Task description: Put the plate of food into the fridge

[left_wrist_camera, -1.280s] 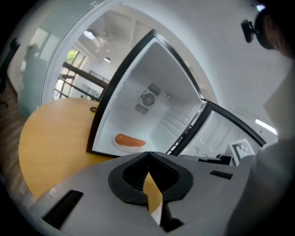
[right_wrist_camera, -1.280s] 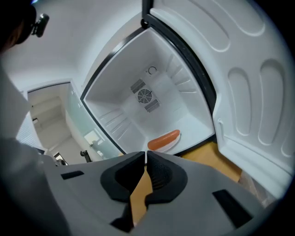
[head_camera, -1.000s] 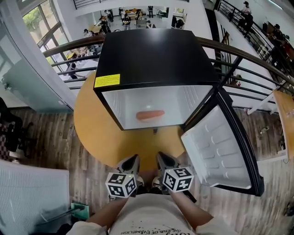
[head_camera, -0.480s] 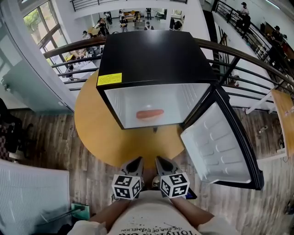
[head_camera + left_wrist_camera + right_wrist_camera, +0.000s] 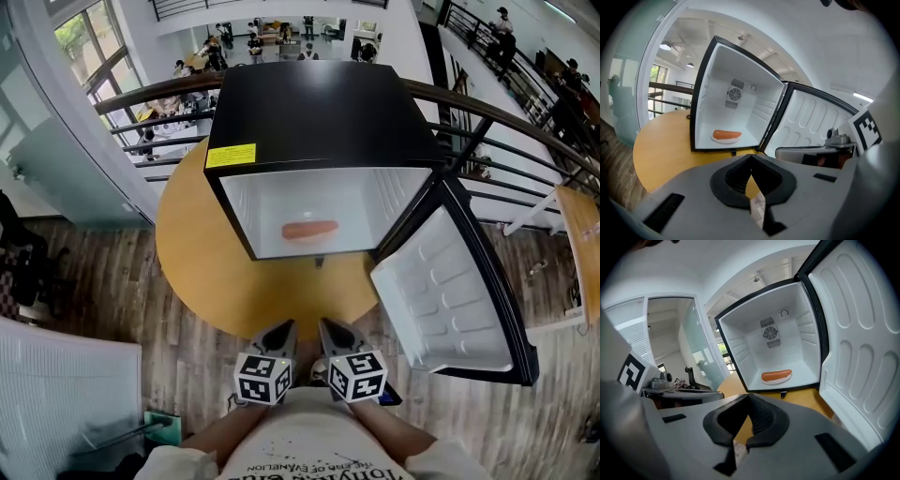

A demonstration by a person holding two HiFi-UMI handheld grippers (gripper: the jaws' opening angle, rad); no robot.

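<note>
Right now my left tongs (image 5: 284,328) and my right tongs (image 5: 328,328) are side by side, close to my tummy, just past the near edge of the round yellow desk (image 5: 192,258). Both point at the fridge (image 5: 319,112). The left tongs are pressed together at the tips, and nothing is between them. The right tongs are together at the tips too, and they hold nothing. The fridge is black outside and white inside, and it stands on the desk. A yellow sticker (image 5: 232,156) sits on its top, near the front left corner. The fridge door (image 5: 441,291) is swung wide open to my right, so its white bumpy inside faces up at me. The plate of food (image 5: 309,230) is inside the fridge, lying flat on the white bottom, about in the middle. It is a small white plate (image 5: 725,139) with one long orange-red sausage (image 5: 776,375) on it. From the left gripper view I can see a little round fan (image 5: 736,95) on the back wall of the fridge, high above the plate. The plate is well apart from both tongs, with bare desk between us. Behind the fridge runs a dark railing (image 5: 506,117), and the floor (image 5: 103,291) around the desk is made of wood planks.
</note>
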